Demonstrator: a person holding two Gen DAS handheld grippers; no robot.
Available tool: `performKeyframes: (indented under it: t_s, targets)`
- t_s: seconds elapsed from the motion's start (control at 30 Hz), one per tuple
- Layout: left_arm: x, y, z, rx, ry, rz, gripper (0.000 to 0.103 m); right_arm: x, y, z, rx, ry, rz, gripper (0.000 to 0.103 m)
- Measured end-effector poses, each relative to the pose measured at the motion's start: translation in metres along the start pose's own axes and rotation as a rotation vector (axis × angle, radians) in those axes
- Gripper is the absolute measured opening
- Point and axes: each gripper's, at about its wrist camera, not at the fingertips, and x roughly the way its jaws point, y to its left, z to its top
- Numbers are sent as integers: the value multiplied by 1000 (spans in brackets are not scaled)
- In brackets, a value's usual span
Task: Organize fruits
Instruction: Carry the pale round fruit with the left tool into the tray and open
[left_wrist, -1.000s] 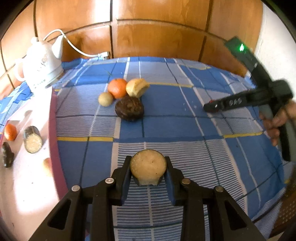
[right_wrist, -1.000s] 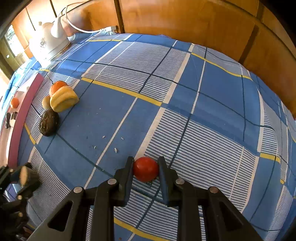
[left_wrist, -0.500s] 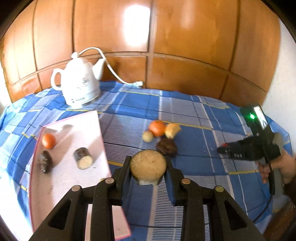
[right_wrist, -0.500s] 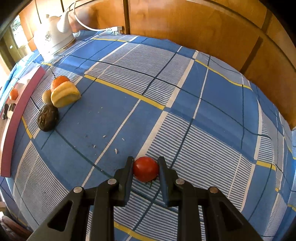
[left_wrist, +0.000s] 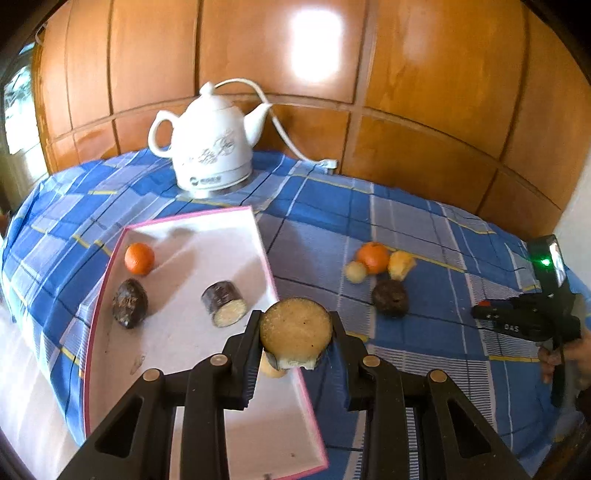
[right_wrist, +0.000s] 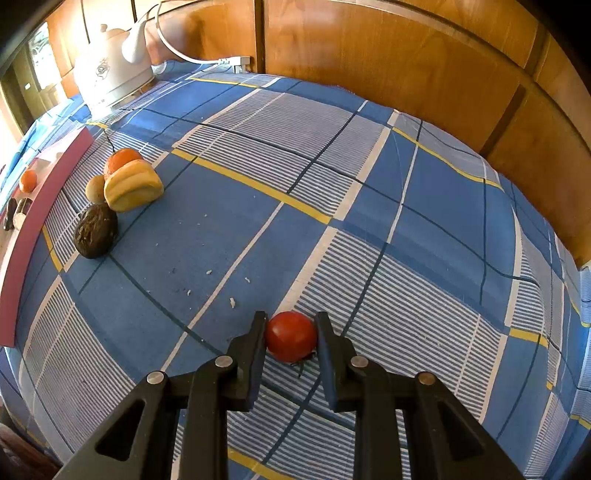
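Note:
My left gripper (left_wrist: 295, 332) is shut on a cut fruit piece (left_wrist: 295, 334) with a pale flat face, held above the right edge of the white pink-rimmed tray (left_wrist: 192, 240). The tray holds an orange (left_wrist: 139, 258), a dark wrinkled fruit (left_wrist: 129, 302) and a dark cut piece (left_wrist: 224, 303). My right gripper (right_wrist: 290, 338) is shut on a red tomato (right_wrist: 290, 335) just above the blue checked cloth. It also shows in the left wrist view (left_wrist: 524, 321). On the cloth lie an orange (right_wrist: 122, 160), a yellow fruit (right_wrist: 133, 185), a small tan fruit (right_wrist: 95, 189) and a dark wrinkled fruit (right_wrist: 95, 235).
A white kettle (left_wrist: 210, 155) with a white cord (left_wrist: 291, 147) stands at the back by the wooden wall. The tray's pink rim (right_wrist: 33, 229) shows at the left of the right wrist view. Crumbs (right_wrist: 232, 302) lie on the cloth.
My left gripper has risen and swung left with the cut fruit piece, from over the cloth to over the tray's right edge. My right gripper has barely moved and still holds the tomato.

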Motion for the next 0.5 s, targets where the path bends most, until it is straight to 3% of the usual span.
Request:
performKeyframes:
  t_s: [0.37,0.5]
  targets:
    - [25,89,2,-287,97,-23,33,0,3,3,-6,5,-11,26]
    - [40,108,16,-309,105,-1,33,0,3,4,-4,7,-10,26]
